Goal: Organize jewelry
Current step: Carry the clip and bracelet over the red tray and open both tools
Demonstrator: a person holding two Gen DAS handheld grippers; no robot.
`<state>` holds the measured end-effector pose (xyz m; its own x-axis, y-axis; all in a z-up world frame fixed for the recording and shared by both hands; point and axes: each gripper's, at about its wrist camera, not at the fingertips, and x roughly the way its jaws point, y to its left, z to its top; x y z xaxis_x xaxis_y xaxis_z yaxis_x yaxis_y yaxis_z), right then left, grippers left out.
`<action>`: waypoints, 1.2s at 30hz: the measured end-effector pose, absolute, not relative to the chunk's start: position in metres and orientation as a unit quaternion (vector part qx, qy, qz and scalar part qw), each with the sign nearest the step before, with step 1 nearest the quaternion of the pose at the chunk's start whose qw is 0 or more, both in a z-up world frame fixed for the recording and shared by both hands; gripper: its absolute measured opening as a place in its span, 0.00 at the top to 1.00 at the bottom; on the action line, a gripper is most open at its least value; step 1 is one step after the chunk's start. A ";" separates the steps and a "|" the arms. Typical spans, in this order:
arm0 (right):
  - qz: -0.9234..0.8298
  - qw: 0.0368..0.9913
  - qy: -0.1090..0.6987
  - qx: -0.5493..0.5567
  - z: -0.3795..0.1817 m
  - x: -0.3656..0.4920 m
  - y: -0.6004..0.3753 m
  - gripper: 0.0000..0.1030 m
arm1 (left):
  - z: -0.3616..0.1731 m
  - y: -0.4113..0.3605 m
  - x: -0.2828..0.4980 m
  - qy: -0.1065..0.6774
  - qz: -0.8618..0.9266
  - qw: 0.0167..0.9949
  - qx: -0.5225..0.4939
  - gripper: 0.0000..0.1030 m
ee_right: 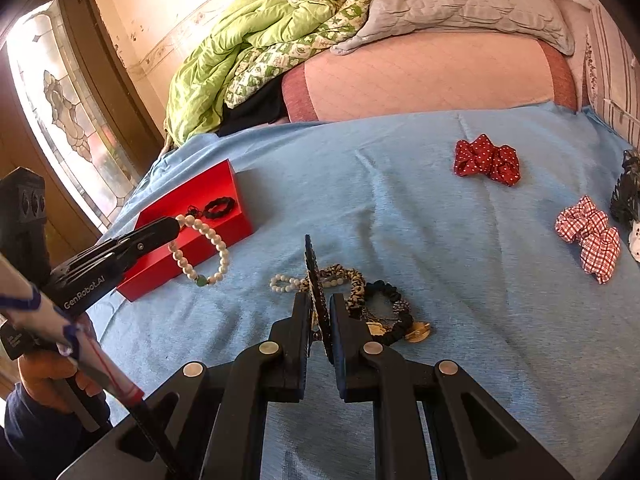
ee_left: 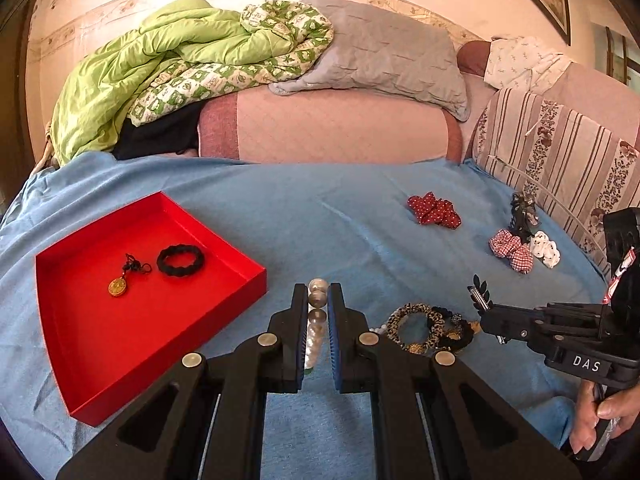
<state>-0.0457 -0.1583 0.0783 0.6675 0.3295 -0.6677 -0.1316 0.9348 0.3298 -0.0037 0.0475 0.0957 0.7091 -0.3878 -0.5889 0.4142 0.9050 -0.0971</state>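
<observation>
My left gripper (ee_left: 319, 292) is shut on a pearl bracelet (ee_left: 314, 340), its beads pinched between the jaws. In the right wrist view that bracelet (ee_right: 219, 243) hangs as a loop from the left gripper (ee_right: 176, 224), over the near edge of the red tray (ee_right: 216, 184). The tray (ee_left: 140, 340) holds a gold pendant on a black cord (ee_left: 118, 286) and a black braided band (ee_left: 180, 260). My right gripper (ee_right: 320, 304) is shut on a black leaf-shaped hair clip (ee_right: 314, 272), just above a pile with a leopard scrunchie (ee_right: 354, 280), a second pearl bracelet (ee_right: 284, 284) and a black band (ee_right: 396, 320).
On the blue sheet to the right lie a red polka-dot scrunchie (ee_left: 434, 210), a red check scrunchie (ee_left: 512, 250), a black claw clip (ee_left: 524, 212) and a small white piece (ee_left: 546, 252). A green quilt (ee_left: 160, 60) and a grey pillow (ee_left: 392, 52) are heaped at the back.
</observation>
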 end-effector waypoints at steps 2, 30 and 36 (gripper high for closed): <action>0.128 0.904 0.387 0.127 0.078 -0.045 -0.156 0.89 | 0.095 0.049 -0.004 0.315 -0.217 0.924 0.021 0.91; 0.129 0.904 0.395 0.099 0.074 -0.043 -0.134 0.89 | 0.097 0.067 -0.002 0.316 -0.201 0.927 0.014 0.91; 0.128 0.903 0.398 0.101 0.073 -0.043 -0.134 0.89 | 0.097 0.070 0.001 0.316 -0.195 0.928 0.010 0.91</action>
<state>-0.0434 -0.1335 0.0728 0.6502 0.3115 -0.6929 -0.1501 0.9468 0.2848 0.0007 0.0701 0.0967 0.7235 -0.3562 -0.5913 0.3685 0.9236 -0.1055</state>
